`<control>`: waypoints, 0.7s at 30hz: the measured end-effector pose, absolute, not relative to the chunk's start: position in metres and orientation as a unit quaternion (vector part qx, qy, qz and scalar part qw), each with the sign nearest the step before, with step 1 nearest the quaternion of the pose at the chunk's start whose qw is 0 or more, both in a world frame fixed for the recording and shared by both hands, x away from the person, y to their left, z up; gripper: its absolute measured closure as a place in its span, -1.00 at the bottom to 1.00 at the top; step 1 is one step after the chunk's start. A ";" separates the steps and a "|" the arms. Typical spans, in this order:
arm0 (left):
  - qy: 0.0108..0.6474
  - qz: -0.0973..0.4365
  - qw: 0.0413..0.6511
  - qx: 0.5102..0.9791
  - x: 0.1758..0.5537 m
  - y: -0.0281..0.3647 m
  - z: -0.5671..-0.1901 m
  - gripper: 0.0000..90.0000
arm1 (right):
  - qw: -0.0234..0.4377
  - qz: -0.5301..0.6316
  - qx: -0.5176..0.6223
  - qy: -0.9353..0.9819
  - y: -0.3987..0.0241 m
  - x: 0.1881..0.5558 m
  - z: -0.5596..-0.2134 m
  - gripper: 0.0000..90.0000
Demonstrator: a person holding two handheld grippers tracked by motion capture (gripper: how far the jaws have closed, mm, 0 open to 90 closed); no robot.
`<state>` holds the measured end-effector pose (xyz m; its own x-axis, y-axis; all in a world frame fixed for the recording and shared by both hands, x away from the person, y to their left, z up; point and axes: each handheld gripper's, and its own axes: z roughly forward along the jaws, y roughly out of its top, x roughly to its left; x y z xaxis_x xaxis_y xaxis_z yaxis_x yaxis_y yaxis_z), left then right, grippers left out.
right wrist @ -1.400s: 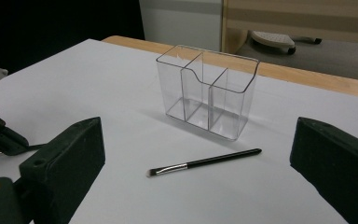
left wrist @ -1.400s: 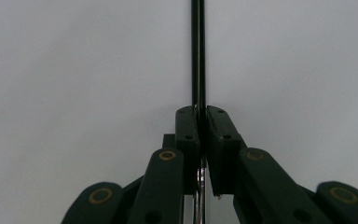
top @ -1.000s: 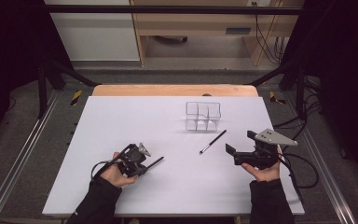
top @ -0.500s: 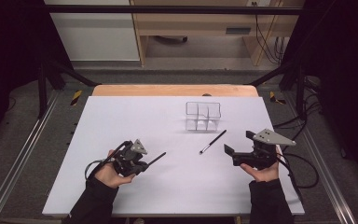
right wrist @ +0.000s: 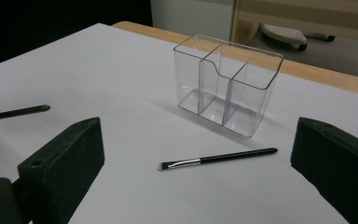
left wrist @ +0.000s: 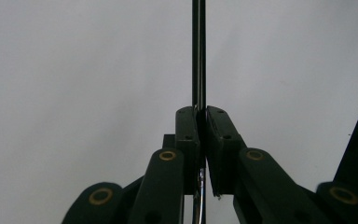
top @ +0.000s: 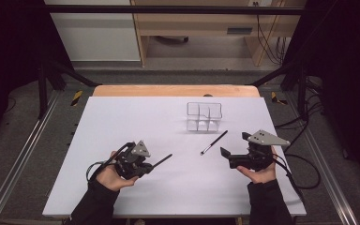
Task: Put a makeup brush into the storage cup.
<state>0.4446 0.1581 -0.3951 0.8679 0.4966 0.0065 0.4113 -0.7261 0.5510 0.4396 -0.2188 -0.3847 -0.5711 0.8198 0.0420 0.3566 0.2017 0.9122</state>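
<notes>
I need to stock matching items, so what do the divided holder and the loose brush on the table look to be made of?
The divided holder looks like clear, glossy hard plastic, possibly acrylic: the table shows through its walls and the edges glint. The loose brush seems to have a glossy black handle, plastic or lacquered wood, a shiny silver, probably metal ferrule, and short bristles.

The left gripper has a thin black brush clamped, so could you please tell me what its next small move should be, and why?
Probably carry it toward the clear organizer. The left gripper is shut on the thin black brush, which juts toward the organizer, whose compartments look empty. A second brush lies on the table before the open right gripper.
</notes>
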 end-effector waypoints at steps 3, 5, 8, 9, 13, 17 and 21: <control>0.239 0.077 0.280 0.927 0.443 0.156 -0.393 0.85 | 0.235 0.488 0.395 0.742 -0.216 0.439 -0.385 -0.93; 0.235 0.074 0.285 0.927 0.442 0.154 -0.392 0.85 | 0.232 0.489 0.392 0.743 -0.213 0.439 -0.385 -0.93; 0.226 0.067 0.292 0.927 0.441 0.153 -0.390 0.85 | 0.231 0.485 0.386 0.750 -0.209 0.439 -0.384 -0.93; 0.223 0.066 0.293 0.927 0.440 0.152 -0.389 0.85 | 0.231 0.485 0.384 0.751 -0.208 0.439 -0.383 -0.93; 0.214 0.061 0.298 0.928 0.441 0.151 -0.385 0.85 | 0.230 0.483 0.376 0.756 -0.202 0.438 -0.382 -0.93; 0.208 0.058 0.298 0.930 0.442 0.151 -0.383 0.85 | 0.228 0.473 0.369 0.766 -0.196 0.439 -0.381 -0.93; 0.204 0.056 0.299 0.931 0.444 0.151 -0.381 0.85 | 0.226 0.469 0.360 0.774 -0.191 0.438 -0.378 -0.93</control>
